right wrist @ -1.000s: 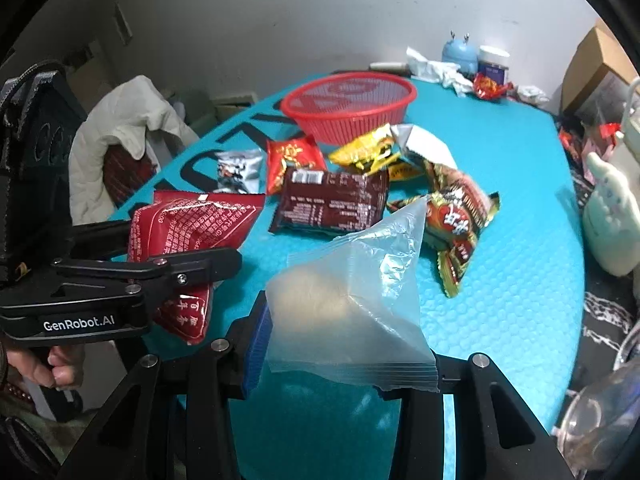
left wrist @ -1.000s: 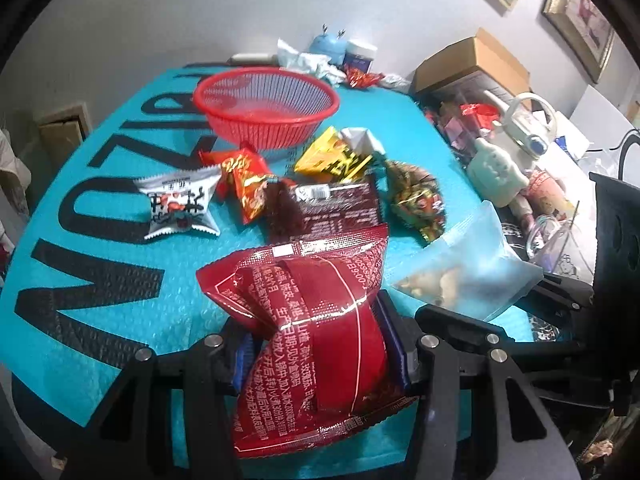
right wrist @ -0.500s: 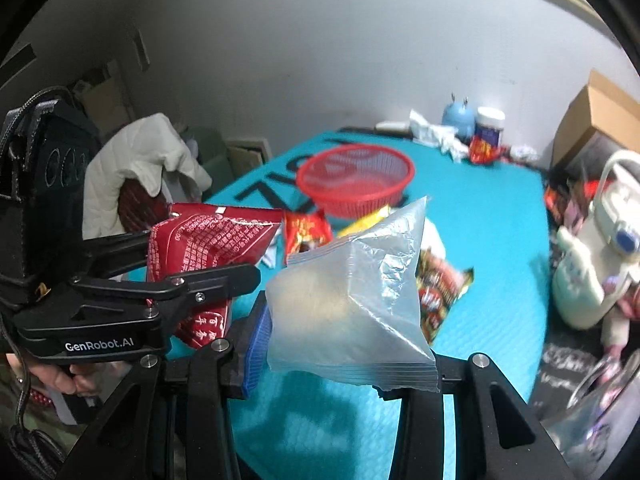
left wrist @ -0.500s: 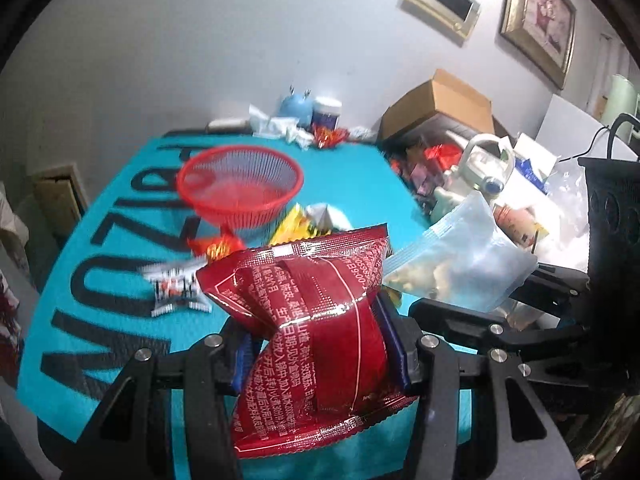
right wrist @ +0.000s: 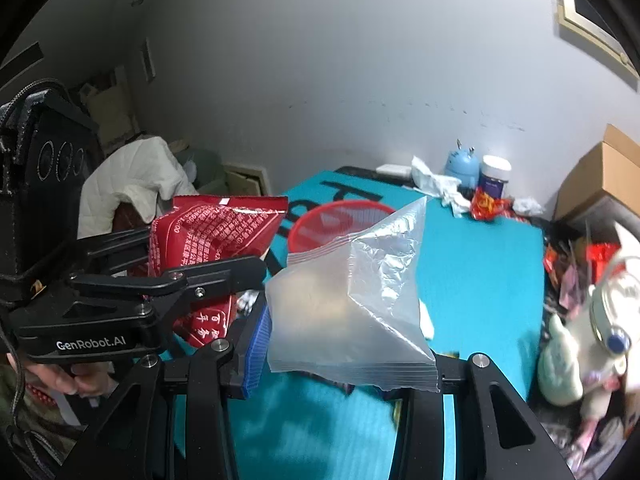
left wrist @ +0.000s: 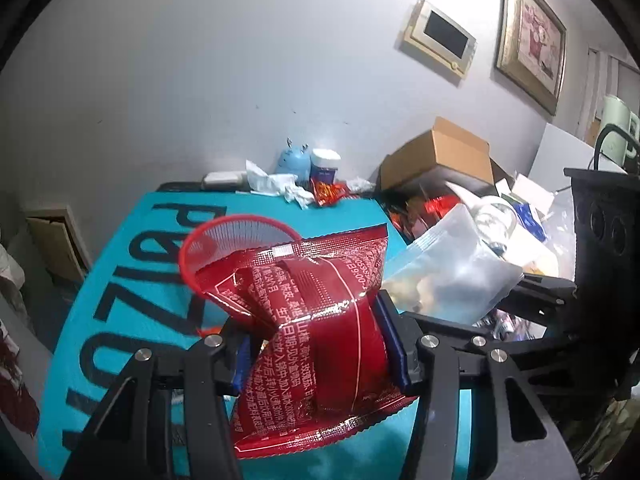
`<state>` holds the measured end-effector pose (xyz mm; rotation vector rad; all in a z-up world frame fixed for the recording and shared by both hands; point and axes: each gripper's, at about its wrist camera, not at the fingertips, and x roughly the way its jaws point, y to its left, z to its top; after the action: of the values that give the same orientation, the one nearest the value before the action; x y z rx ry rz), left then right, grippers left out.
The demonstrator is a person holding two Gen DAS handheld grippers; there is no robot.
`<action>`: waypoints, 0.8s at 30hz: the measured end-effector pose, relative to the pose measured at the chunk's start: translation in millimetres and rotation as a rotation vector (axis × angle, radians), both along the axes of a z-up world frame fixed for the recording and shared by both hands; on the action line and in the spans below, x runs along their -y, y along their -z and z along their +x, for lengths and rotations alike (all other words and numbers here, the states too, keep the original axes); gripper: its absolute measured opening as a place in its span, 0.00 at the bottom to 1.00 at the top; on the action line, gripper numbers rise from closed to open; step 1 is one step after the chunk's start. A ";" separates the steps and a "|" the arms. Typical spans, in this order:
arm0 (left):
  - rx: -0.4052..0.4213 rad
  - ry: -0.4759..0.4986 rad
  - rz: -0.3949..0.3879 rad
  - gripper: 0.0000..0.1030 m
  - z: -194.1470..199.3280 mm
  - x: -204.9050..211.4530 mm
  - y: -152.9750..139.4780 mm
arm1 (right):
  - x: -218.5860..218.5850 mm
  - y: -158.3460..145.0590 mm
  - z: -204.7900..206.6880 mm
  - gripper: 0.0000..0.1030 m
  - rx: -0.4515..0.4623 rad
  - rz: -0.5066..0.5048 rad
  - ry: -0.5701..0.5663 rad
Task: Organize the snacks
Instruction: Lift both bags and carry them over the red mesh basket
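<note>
Both tools loaded, carried side by side above the desk (left wrist: 132,264).

Left tool (left wrist: 316,356): jaws clamped across the middle of the red snack packet (left wrist: 316,320), foil pinched into a waist, top flaring toward 12 o'clock. A mid-body grip keeps it from swinging; the sealed edges look too slick to hold.

Right tool (right wrist: 344,352): jaws closed on the bottom of the clear zip bag (right wrist: 356,300), pale contents sagging toward the grip, empty corner peaking at 1 o'clock. Soft film, so I'd expect it to slump once let go.

Red mesh basket (right wrist: 340,224): in the right wrist view at 12 o'clock past the zip bag, on the teal mat, looks empty from here. In the left wrist view its rim shows at 10–11 o'clock behind the packet. Judgement: both items are bound for it, still short of the rim.

Around:
- far desk edge, 12–1 o'clock: blue figurine (right wrist: 462,166), white-lidded jar (right wrist: 495,178), crumpled tissue (right wrist: 434,184), small red wrapper (right wrist: 486,204)
- 3 o'clock: cardboard box (right wrist: 604,184), white plush toy (right wrist: 584,344), loose clutter
- 9 o'clock: white quilted jacket (right wrist: 132,184) off the desk

In the way: each held item blocks its own camera's view of the basket. The tools sit close together, so a simultaneous drop risks the packet and bag colliding; stagger them. More snacks lie on the mat under the tools, mostly hidden.
</note>
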<state>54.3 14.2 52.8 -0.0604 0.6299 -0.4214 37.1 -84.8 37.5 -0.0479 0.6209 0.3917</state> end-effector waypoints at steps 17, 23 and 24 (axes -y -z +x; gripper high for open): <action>0.037 -0.032 0.009 0.50 110.3 -22.3 -0.6 | -7.9 -1.4 118.1 0.40 0.008 -0.032 0.051; 0.049 -0.038 0.043 0.50 149.3 -21.5 -0.7 | -12.9 0.0 154.0 0.40 0.014 -0.067 0.042; 0.051 -0.042 0.051 0.50 155.4 -20.6 -1.3 | -13.8 0.7 160.9 0.40 0.013 -0.074 0.038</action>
<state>209.7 34.8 54.1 -0.0143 0.5881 -0.3651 198.0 -70.9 36.8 -0.1093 0.6228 0.3312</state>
